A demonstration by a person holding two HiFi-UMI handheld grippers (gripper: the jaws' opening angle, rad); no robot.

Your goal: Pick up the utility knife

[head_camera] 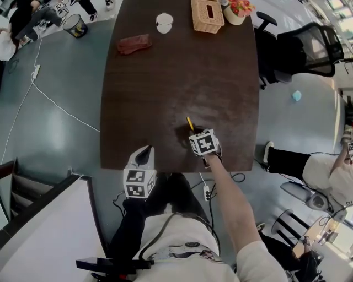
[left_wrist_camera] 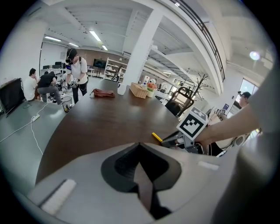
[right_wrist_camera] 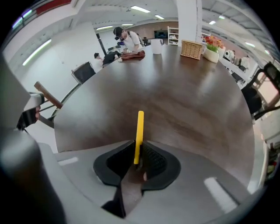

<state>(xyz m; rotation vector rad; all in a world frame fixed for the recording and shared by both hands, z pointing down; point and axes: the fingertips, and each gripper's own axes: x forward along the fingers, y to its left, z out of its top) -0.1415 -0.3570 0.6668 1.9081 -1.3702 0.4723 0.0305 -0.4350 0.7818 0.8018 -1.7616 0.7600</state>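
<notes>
1. The right claw (right_wrist_camera: 139, 148) is pinching the utility knife (right_wrist_camera: 139, 129) – its two dark pads are pressing on the near end of the thin yellow knife, one on each side.
2. The rest of the knife is sticking straight out past the pads, pointing toward the far end of the worktop (head_camera: 165, 82).
3. In the head view the knife is showing as a small yellow strip near the edge of the worktop closest to the person, a bit right of the middle. The right claw is tipping steeply down over it.
4. I cannot tell if the knife is lying on the dark wood or hanging just above it.
5. The left claw (left_wrist_camera: 140, 146) is pinching nothing. Its pads are meeting at their tips with nothing between them.
6. The left claw is hanging at the near edge of the worktop, to the left of the right claw and apart from the knife.
7. Far away, at the other end of the worktop, a white cup (head_camera: 164, 23) is sitting beside a woven basket (head_camera: 207, 15). A reddish cloth (head_camera: 134, 44) is lying left of the cup, and a flower pot (head_camera: 240, 10) is standing right of the basket.
8. A black chair (head_camera: 309, 47) is standing on the floor off the right side of the worktop – not touching it.
</notes>
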